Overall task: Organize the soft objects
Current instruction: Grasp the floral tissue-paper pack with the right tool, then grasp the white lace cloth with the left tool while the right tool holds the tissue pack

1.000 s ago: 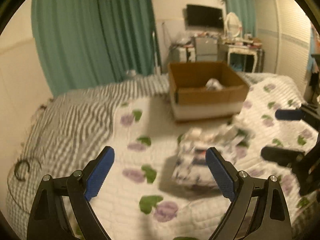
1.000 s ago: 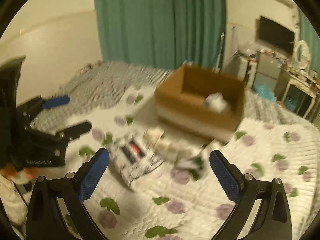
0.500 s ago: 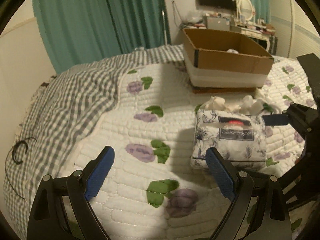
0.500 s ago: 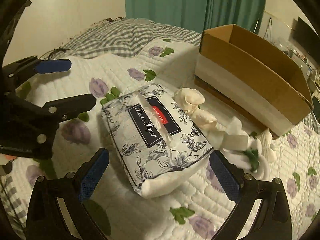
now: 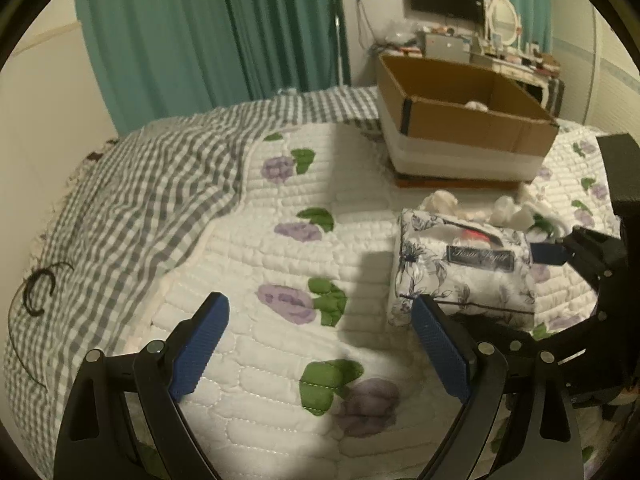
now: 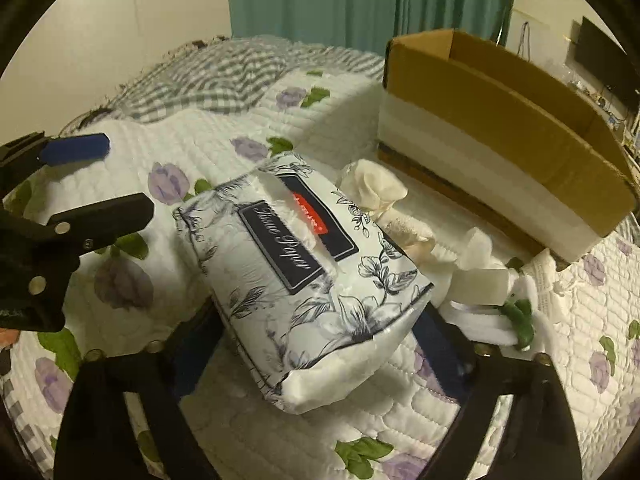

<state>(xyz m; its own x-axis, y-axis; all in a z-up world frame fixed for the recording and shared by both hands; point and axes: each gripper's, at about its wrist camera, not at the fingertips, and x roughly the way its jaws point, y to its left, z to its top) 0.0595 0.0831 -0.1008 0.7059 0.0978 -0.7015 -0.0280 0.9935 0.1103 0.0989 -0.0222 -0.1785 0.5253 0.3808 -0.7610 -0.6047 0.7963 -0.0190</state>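
A soft floral tissue pack [image 6: 304, 272] lies on the quilted bed, also in the left wrist view [image 5: 460, 272]. My right gripper [image 6: 316, 344] is open, its two fingers on either side of the pack's near end; whether they touch it I cannot tell. My left gripper [image 5: 324, 348] is open and empty, low over the quilt left of the pack. Crumpled white cloths [image 6: 404, 216] lie between the pack and an open cardboard box [image 6: 508, 120], which holds a white item [image 5: 476, 105].
A grey checked blanket [image 5: 132, 200] covers the bed's far left. Green curtains [image 5: 212, 36] hang behind. A cluttered dresser with mirror [image 5: 500, 48] stands beyond the box. A dark hair tie [image 5: 38, 288] lies at the bed's left edge.
Both grippers came down and forward toward the bed. The right gripper's open fingers now straddle the tissue pack's near end. The left gripper stayed open beside it.
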